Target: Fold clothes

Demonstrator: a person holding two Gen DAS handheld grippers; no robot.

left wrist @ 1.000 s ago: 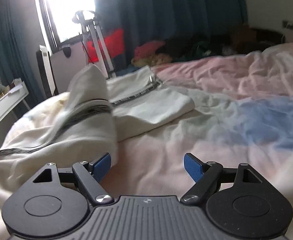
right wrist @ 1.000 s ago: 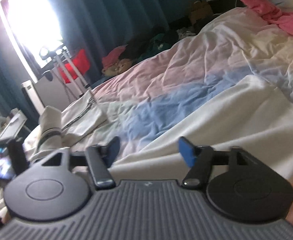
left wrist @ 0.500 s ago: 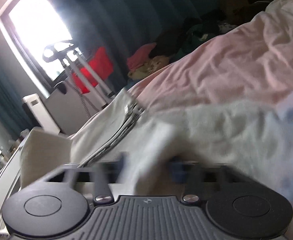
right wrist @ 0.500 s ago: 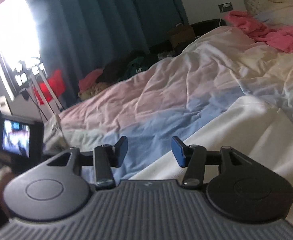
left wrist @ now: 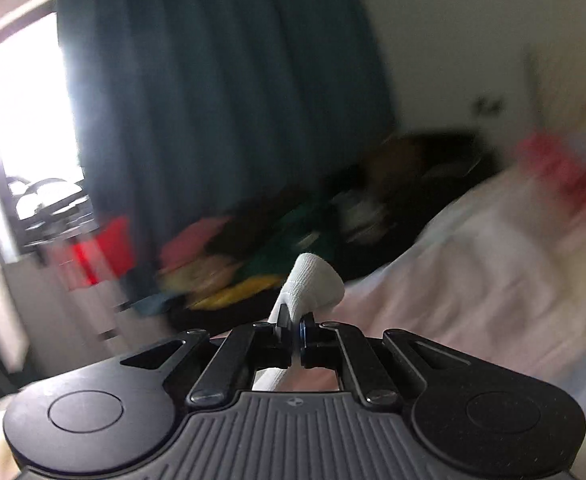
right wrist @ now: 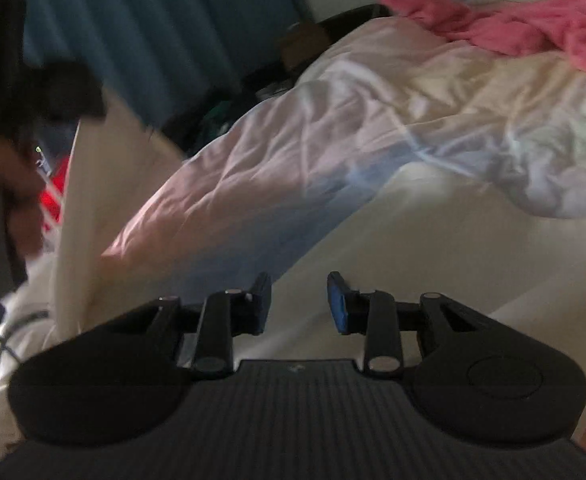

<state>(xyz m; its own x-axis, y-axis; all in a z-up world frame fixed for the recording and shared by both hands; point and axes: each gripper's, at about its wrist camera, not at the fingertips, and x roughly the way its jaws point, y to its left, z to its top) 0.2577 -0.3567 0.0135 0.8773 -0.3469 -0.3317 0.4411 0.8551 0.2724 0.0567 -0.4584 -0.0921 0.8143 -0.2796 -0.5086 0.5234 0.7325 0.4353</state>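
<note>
Between the closed left tongs [left wrist: 295, 330], white ribbed cloth [left wrist: 313, 286] bunches upward.

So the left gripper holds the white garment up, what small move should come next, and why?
Probably bring the open right gripper to the hanging white garment and pinch a second edge: the left gripper grips only one bunched point, so it cannot spread flat.

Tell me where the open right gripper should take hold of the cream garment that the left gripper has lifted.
Probably the hanging side edge of the cream garment, below where the left gripper pinches a white fold. In the right wrist view the cloth drapes as a steep sheet at far left, so bring the right gripper in from the right, jaws straddling that free edge. Its lower hem is blurred.
</note>
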